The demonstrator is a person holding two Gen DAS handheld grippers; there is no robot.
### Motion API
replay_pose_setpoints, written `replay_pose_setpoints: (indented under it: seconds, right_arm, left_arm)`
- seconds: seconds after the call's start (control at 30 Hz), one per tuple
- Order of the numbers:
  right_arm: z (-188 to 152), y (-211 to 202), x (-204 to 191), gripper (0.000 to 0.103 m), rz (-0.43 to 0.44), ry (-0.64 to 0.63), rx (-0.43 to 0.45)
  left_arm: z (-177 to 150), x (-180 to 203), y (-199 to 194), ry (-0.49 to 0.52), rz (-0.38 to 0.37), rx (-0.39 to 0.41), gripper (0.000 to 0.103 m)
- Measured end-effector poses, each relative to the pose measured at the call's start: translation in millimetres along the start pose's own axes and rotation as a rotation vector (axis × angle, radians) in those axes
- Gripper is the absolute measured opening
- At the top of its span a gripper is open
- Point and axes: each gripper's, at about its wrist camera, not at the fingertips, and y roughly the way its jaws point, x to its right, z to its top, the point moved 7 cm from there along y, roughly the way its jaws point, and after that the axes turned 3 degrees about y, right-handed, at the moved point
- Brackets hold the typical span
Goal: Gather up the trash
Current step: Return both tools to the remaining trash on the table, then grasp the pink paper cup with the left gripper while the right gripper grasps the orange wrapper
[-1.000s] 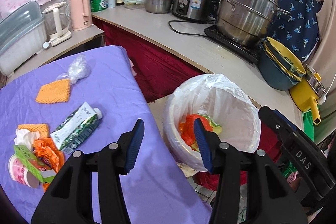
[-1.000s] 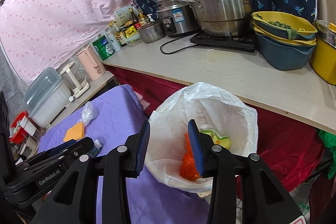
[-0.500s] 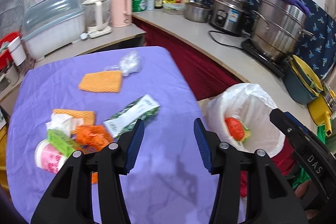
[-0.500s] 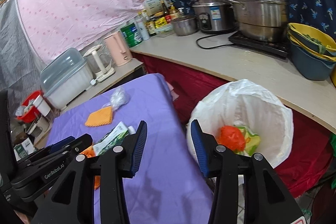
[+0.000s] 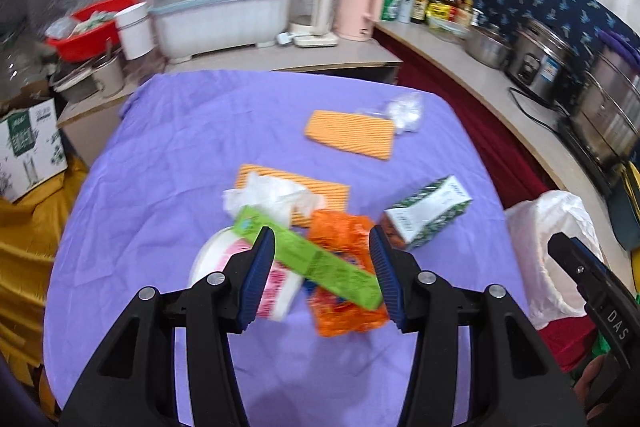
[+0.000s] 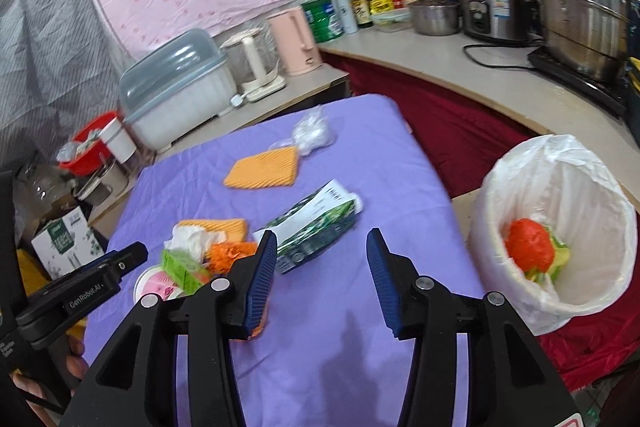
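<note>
Purple tablecloth [image 5: 160, 155], green box [image 5: 308, 259], left claw [image 5: 322, 271] empty above it

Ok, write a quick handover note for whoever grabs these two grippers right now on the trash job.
Left hand-held gripper: open, empty, over the trash pile.
Right hand-held gripper: jaws just opened wider, nothing between them, above the purple tablecloth.
Done: an orange wad and greenish scraps sit in the lined bin beside the table.
Left: green box, orange wrapper, pink cup, tissue, green-and-white carton, clear plastic bag. Two orange cloths also lie there.
</note>
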Motion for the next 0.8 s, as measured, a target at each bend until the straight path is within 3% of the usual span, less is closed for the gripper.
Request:
replay_pose_setpoints:
  seconds: [0.23,0.43,0.57,0.8]
  right_arm:
    - [-24.6,38.6,-31.5,0.048,0.028,-0.029,-0.086]
    - [-43.7,69.6,-50.7,0.048,0.034,-0.052,-0.15]
    - [-49.8,87.4,-56.4,0.048,0.04,-0.05,-0.183]
    - [-58.6,111.8,-60.6,0.048,0.045,-0.044,-0.233]
  left_arm:
    - [-14.5,-46.7,10.4,-0.073,0.029,-0.035,0.047]
    - [-24.1,-77.0,21.1,-0.138,0.037,-0.067,0.055]
    - [-24.9,-90.0,27.0,-0.177,0.031,-0.078,0.065]
    - [-24.9,-100.2,40.1,-0.215,0.005,-0.109,0.065]
